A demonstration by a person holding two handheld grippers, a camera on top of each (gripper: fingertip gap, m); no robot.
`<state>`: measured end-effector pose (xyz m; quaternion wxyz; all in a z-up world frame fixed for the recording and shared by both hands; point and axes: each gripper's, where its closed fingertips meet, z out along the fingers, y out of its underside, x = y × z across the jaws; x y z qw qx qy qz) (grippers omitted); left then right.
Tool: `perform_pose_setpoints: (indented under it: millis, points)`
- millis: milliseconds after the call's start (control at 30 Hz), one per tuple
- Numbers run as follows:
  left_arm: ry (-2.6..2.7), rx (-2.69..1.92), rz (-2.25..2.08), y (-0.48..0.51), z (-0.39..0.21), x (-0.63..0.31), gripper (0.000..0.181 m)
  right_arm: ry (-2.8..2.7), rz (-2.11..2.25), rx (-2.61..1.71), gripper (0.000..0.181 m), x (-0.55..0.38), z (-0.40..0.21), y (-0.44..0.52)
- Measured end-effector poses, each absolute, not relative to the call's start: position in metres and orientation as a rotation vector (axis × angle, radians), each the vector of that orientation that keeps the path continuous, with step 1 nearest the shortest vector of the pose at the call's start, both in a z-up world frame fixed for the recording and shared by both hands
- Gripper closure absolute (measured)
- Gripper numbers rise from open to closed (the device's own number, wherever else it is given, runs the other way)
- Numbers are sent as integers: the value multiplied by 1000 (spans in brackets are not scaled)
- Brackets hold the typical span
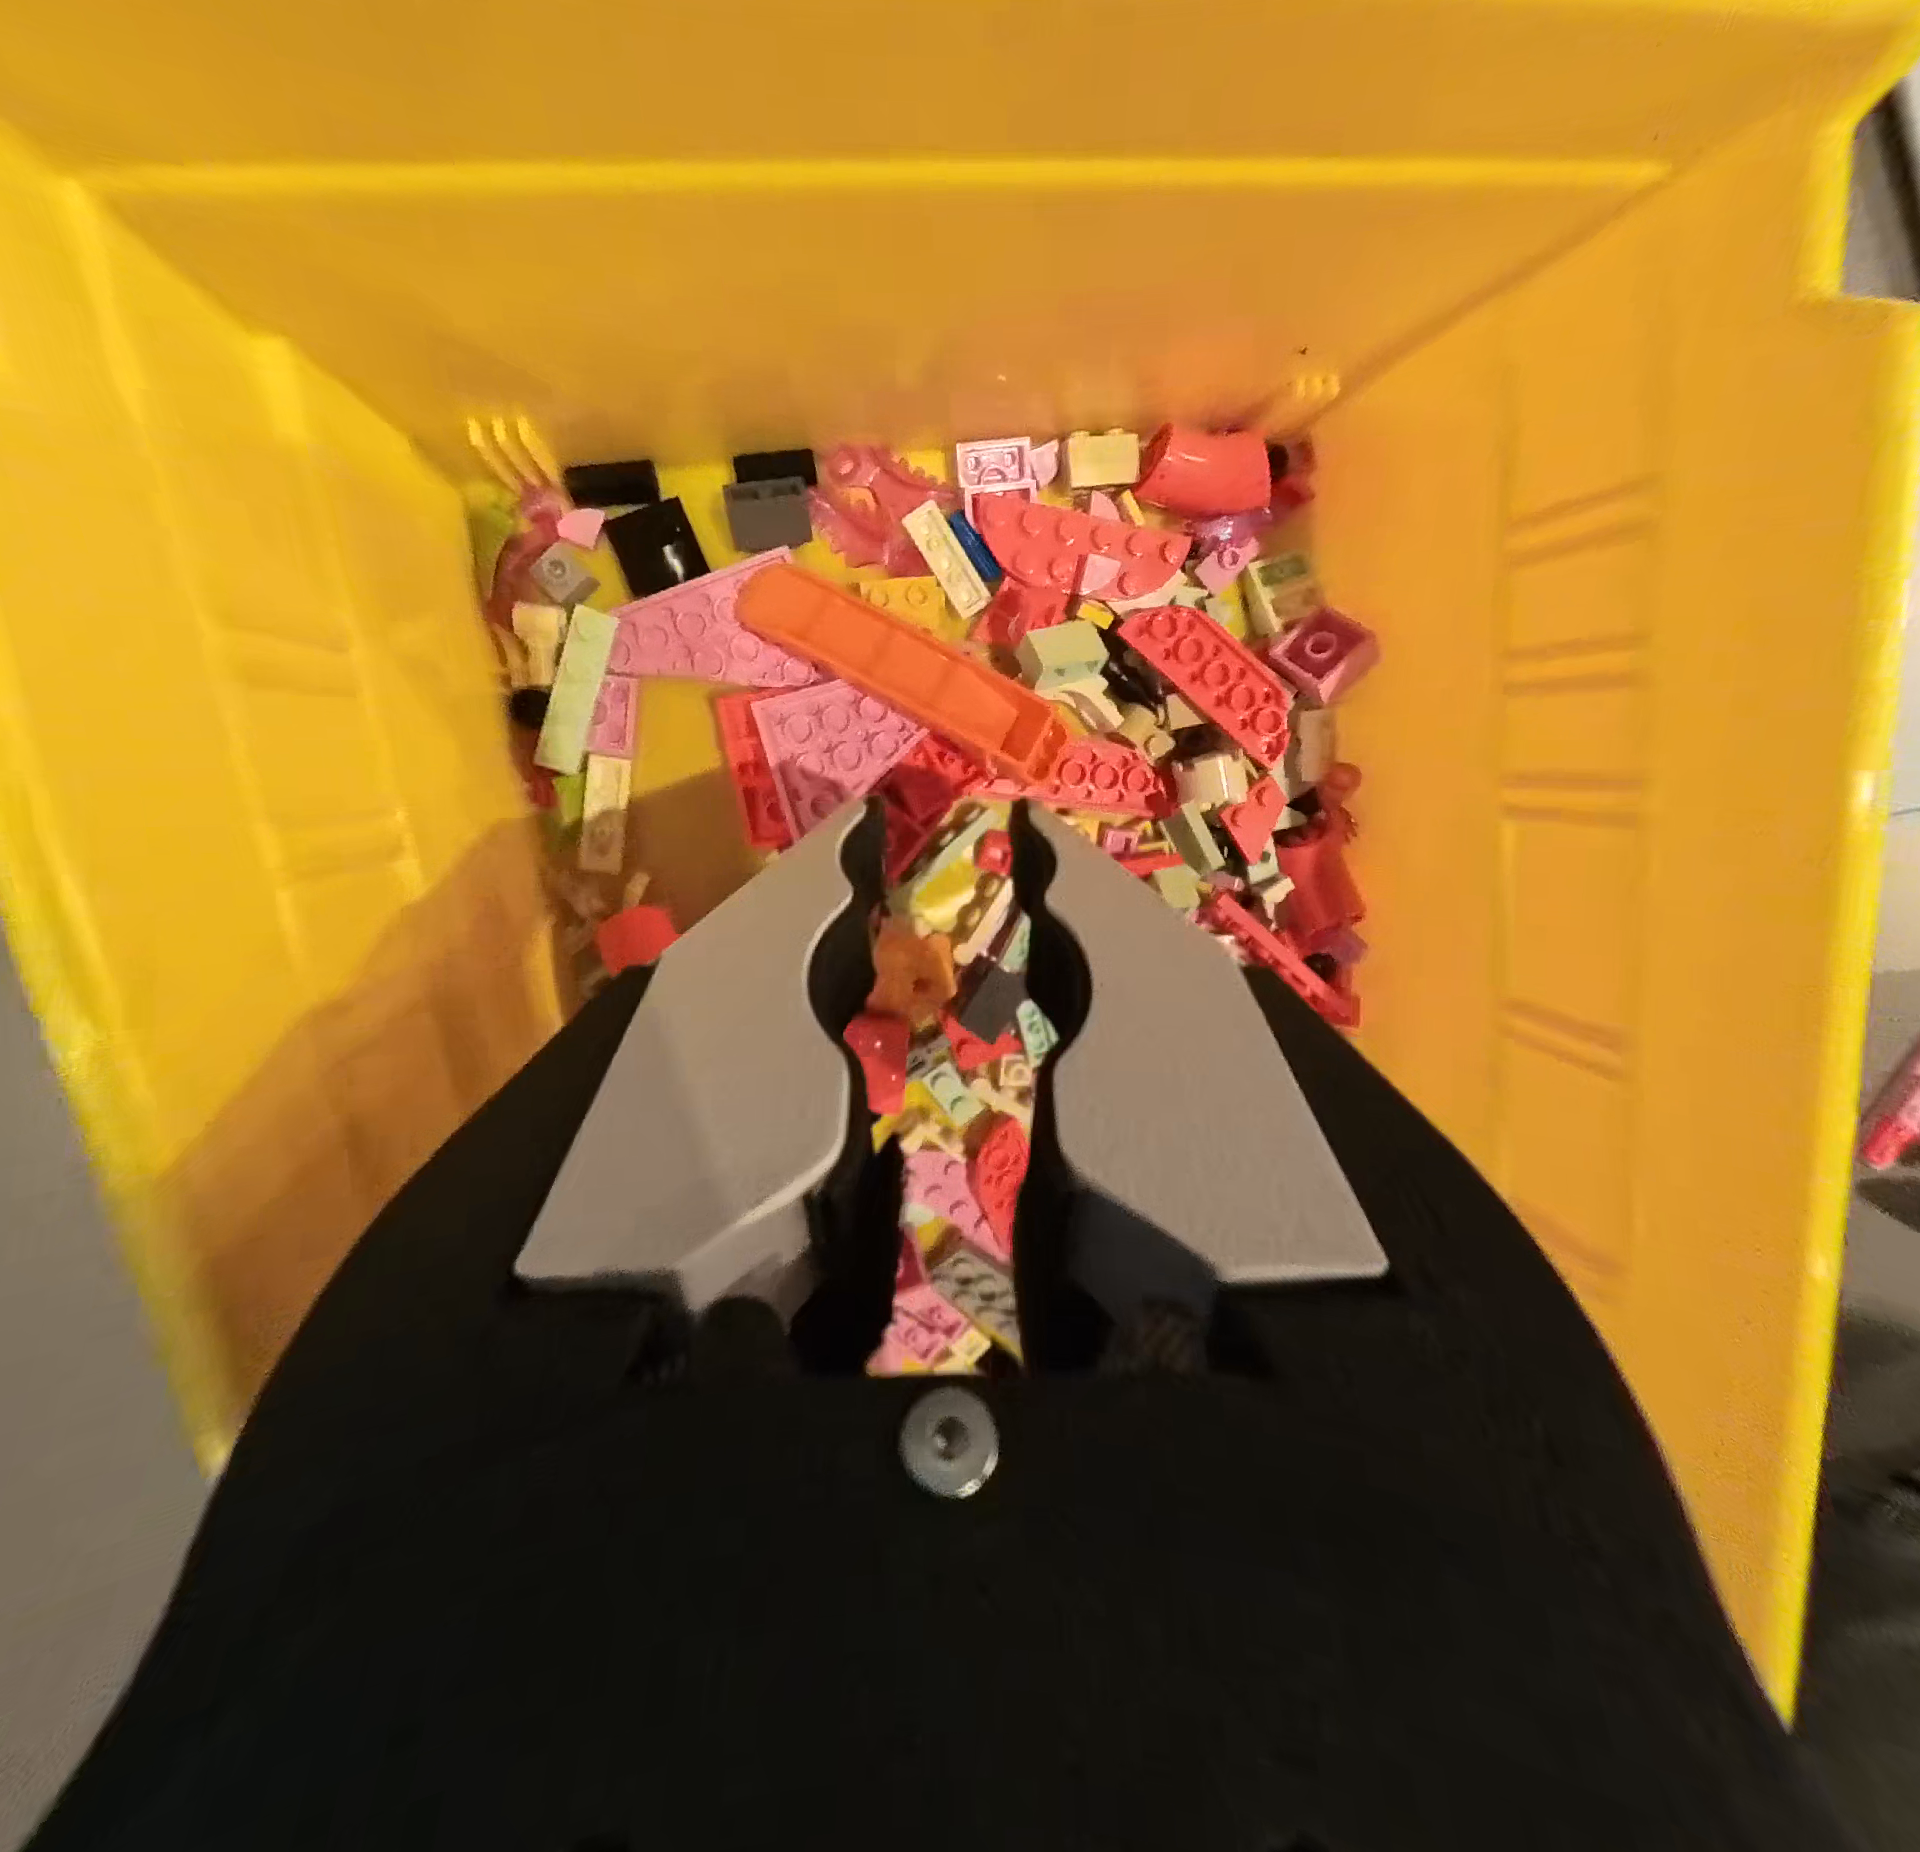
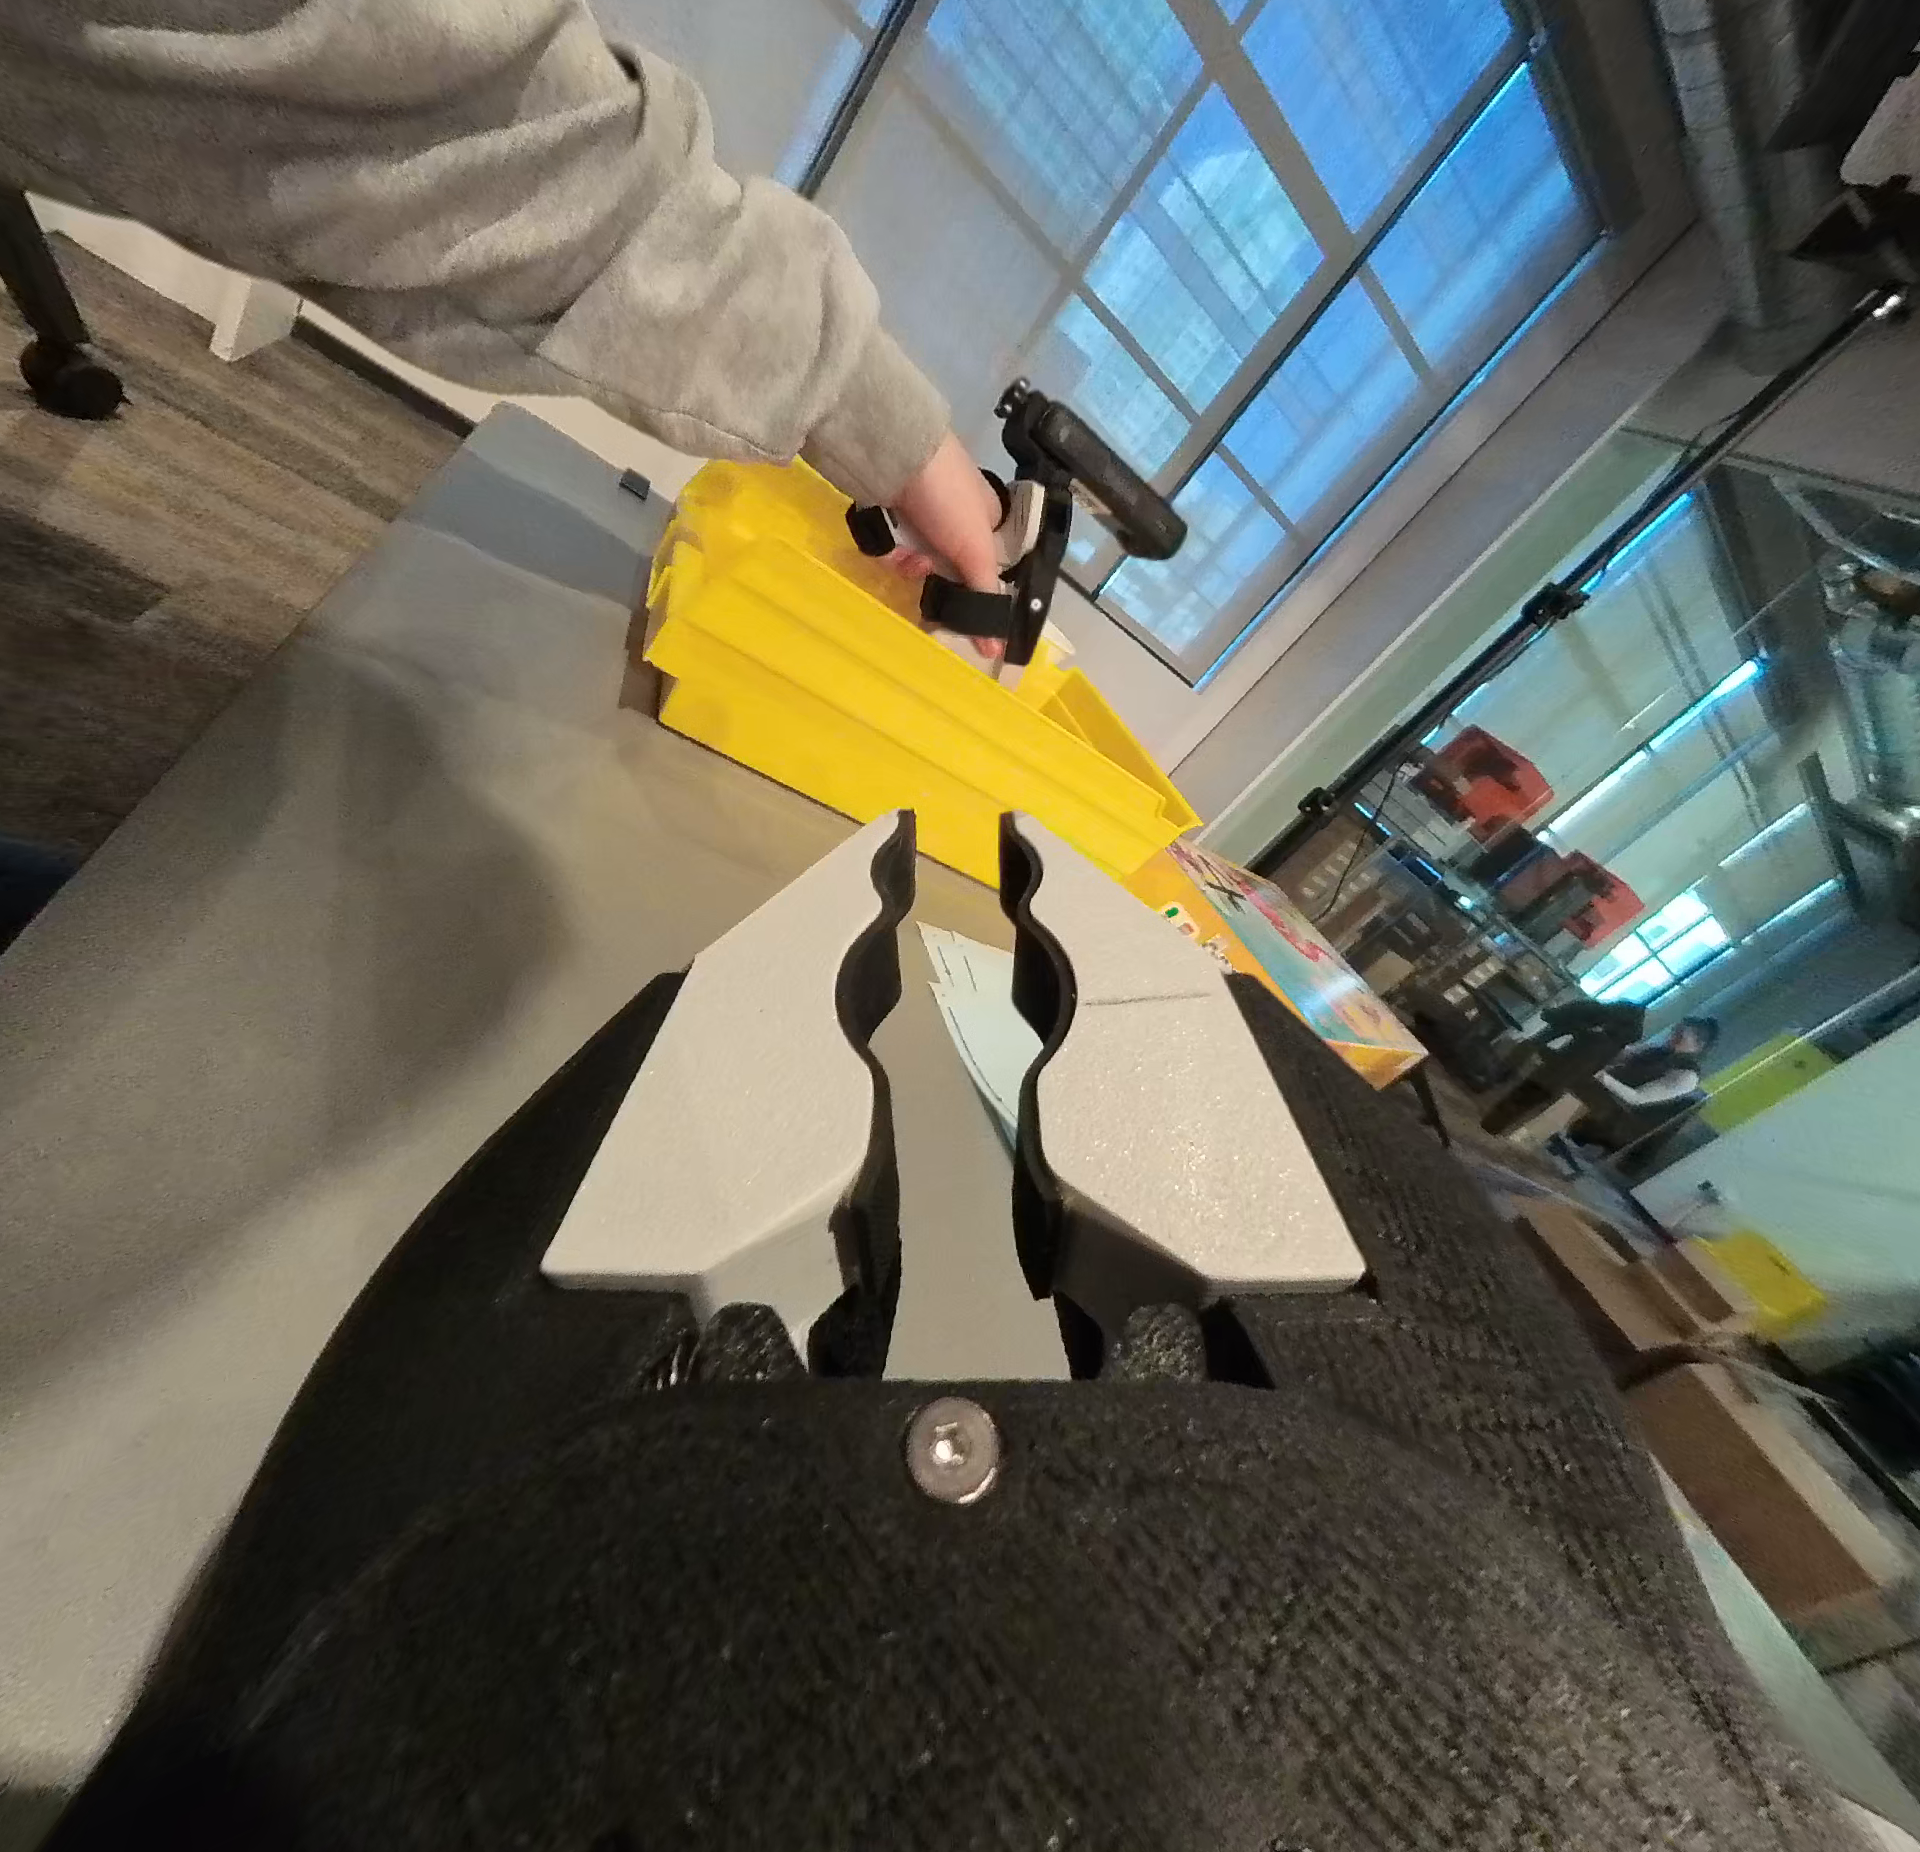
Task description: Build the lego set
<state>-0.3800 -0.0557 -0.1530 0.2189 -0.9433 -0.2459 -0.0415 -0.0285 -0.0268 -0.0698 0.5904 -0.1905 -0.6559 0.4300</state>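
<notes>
Left hand-held gripper (image 1: 948,815): narrowly parted, empty, lowered into yellow bin (image 1: 935,244) for brick (image 1: 902,672) selection.
Right hand-held gripper (image 2: 956,826): narrowly parted, empty, parked at frame centre.

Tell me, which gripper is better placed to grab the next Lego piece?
Probably the left gripper: it is already inside the yellow bin, open just above the Lego pieces. The right gripper is open too, but outside the bin, over the grey table.
</notes>
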Motion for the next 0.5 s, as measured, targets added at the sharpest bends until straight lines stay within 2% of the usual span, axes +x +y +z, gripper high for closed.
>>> perform_pose_setpoints:
  millis: [200, 333, 500]
  points:
    - [-671, -2584, -216, -43, -160, -373, 160, -1544, 1000, -440, 168, -30, -74, -29]
    - [-676, -2578, -449, -40, -164, -351, 161, -1547, 993, -434, 169, -30, -75, -30]
    - [-468, -2581, -314, -43, -155, -344, 156, -1551, 993, -432, 169, -31, -75, -30]
